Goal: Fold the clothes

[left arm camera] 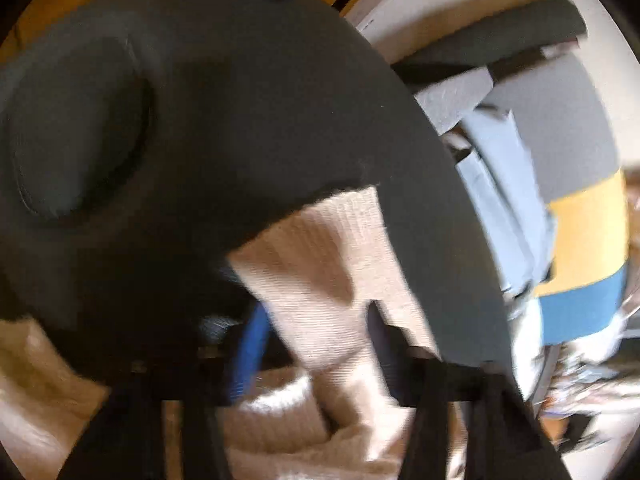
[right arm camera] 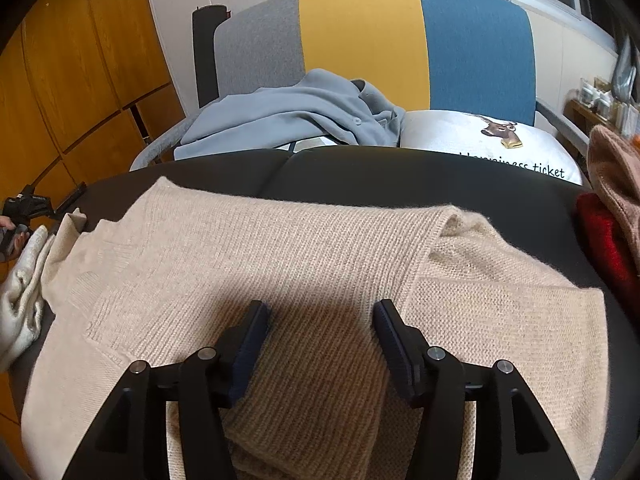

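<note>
Folding is under way on a beige ribbed-knit sweater (right arm camera: 280, 264) spread flat over a dark round cushioned surface (right arm camera: 360, 172), with one sleeve (right arm camera: 320, 360) laid across the body towards the near edge. At the far left, the left gripper (left arm camera: 316, 344) points steeply down at another sleeve (left arm camera: 320, 256) that lies between its fingers; the view is blurred, so whether the pads press the knit cannot be told. Before any lift, a firm pinch near the cuff should be secured, and the sleeve should be carried over the body without dragging the layers beneath. Towards the middle, the right gripper (right arm camera: 320, 336) hangs released above the folded sleeve, jaws apart, nothing grasped. It is best used to pin that fold flat. Further right, a red knitted garment (right arm camera: 600, 236) at the edge is probably best left untouched.
</note>
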A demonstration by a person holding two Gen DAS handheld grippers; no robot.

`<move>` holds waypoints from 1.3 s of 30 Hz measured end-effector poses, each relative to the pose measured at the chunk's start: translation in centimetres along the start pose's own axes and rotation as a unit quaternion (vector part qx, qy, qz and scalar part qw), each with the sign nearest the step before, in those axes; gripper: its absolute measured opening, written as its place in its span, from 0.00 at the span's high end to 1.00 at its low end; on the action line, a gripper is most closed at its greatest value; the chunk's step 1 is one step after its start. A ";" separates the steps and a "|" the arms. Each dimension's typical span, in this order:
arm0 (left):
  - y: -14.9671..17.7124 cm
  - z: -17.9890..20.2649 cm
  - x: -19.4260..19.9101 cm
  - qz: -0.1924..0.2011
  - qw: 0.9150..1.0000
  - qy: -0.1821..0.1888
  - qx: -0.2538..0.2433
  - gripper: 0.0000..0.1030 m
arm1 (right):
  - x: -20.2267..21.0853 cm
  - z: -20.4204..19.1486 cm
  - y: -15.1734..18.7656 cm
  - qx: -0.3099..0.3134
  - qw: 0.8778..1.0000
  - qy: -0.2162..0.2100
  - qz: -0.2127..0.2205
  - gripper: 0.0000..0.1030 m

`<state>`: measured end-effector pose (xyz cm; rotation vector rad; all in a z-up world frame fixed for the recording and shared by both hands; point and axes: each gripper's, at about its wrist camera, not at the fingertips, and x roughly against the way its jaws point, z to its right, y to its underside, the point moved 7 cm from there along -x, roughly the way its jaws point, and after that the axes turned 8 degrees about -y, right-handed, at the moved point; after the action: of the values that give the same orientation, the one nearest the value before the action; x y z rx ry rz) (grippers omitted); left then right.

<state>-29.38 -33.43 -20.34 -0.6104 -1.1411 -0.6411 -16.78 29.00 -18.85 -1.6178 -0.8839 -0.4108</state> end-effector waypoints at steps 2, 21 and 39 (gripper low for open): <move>0.0 0.4 0.1 0.009 1.000 0.000 -0.015 0.97 | 0.0 0.0 0.0 0.002 1.000 0.000 -0.001 0.41; 22.0 24.8 11.4 0.108 0.914 0.296 -0.256 0.97 | 0.0 -0.2 0.0 0.001 1.000 -0.011 0.001 0.38; 36.8 18.4 3.8 0.064 0.928 0.262 -0.256 0.78 | 1.8 -2.6 -1.4 -0.109 0.985 -0.129 0.025 0.35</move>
<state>-12.75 4.04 -15.39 -0.8824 -0.4206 -0.9317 -16.09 27.13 -16.00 -1.9211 -1.0174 -0.2728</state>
